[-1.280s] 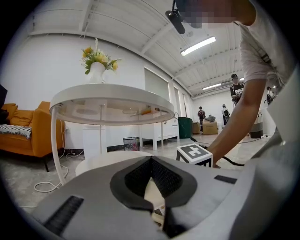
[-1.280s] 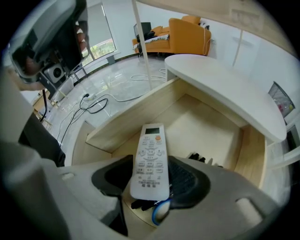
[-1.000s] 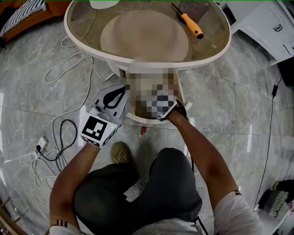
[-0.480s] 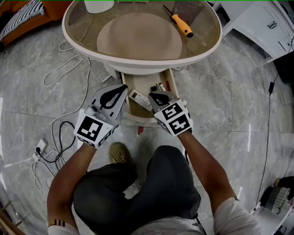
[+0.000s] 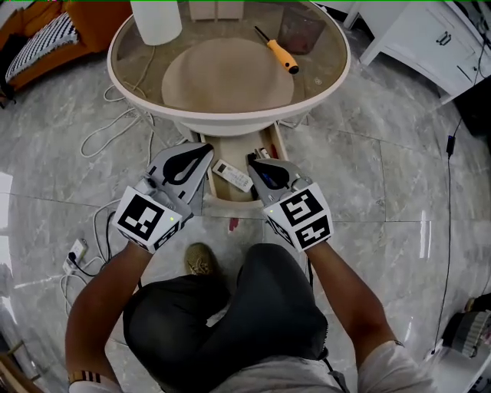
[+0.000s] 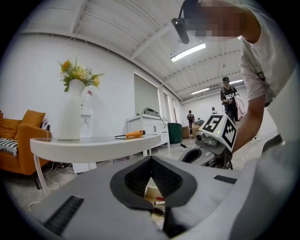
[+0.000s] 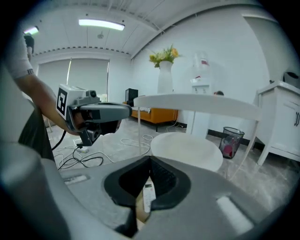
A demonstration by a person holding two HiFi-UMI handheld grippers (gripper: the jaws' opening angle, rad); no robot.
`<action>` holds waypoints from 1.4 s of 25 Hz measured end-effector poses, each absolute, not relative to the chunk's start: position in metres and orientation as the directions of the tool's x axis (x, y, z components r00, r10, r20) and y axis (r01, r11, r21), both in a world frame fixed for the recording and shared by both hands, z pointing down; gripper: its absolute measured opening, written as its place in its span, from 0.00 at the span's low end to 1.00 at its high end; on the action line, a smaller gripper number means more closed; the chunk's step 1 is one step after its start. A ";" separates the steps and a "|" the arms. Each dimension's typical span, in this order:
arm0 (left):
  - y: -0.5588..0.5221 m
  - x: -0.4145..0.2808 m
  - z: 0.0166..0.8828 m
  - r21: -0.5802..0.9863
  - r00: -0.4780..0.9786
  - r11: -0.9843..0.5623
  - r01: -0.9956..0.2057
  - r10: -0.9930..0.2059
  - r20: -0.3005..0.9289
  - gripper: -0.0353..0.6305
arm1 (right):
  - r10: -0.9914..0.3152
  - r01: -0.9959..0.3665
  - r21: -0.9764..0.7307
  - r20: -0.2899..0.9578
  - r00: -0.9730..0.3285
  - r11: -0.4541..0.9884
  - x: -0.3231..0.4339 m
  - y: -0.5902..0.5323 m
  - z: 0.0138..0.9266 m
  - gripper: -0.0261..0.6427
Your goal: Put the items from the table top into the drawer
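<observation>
An orange-handled screwdriver (image 5: 278, 52) (image 6: 130, 135) lies on the round glass table (image 5: 230, 119) at the back right. Under the table's near edge the drawer (image 5: 227, 201) stands pulled out. A white remote (image 5: 232, 175) (image 7: 148, 197) and some small items (image 5: 265, 149) lie in it. My left gripper (image 5: 205, 147) (image 6: 151, 158) hovers over the drawer's left side, shut and empty. Over the drawer's right side my right gripper (image 5: 251, 160) (image 7: 150, 158) is also shut with nothing in it, tilted down a little. Each gripper shows in the other's view.
A white vase (image 5: 156, 19) with flowers stands on the table's far left. Cables (image 5: 115, 115) and a power strip (image 5: 73, 244) lie on the marble floor at the left. A wire bin (image 7: 232, 140) and a white cabinet (image 5: 437, 38) are at the right. The person's knees and shoe (image 5: 201, 257) sit just before the drawer.
Both grippers have risen from the drawer, the right one much more, tipping up from inside it. The remote now lies uncovered in the drawer.
</observation>
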State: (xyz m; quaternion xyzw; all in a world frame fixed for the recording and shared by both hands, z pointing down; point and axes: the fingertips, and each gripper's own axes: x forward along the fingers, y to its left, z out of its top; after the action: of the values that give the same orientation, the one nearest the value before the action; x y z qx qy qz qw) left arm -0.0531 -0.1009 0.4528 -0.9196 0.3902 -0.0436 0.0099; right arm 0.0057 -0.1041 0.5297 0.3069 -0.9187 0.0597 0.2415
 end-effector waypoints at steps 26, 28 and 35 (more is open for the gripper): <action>-0.162 -0.034 0.357 -0.018 0.637 -0.640 -0.768 -0.767 0.084 0.05 | -0.607 -0.633 0.043 0.341 -0.718 0.773 0.031 -0.167 0.359 0.05; -0.168 -0.033 0.348 0.000 0.633 -0.634 -0.773 -0.772 0.051 0.05 | -0.619 -0.645 0.051 0.348 -0.704 0.762 0.035 -0.176 0.358 0.06; -0.183 -0.035 0.329 0.044 0.616 -0.615 -0.787 -0.787 0.035 0.05 | -0.648 -0.676 0.087 0.398 -0.650 0.732 0.044 -0.207 0.359 0.18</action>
State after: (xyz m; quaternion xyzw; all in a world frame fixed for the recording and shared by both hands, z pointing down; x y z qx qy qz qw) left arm -0.0346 -0.1832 0.3294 -0.8985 0.4380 -0.0059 -0.0275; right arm 0.0439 -0.2070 0.3593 0.3647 -0.9076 0.0347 0.2053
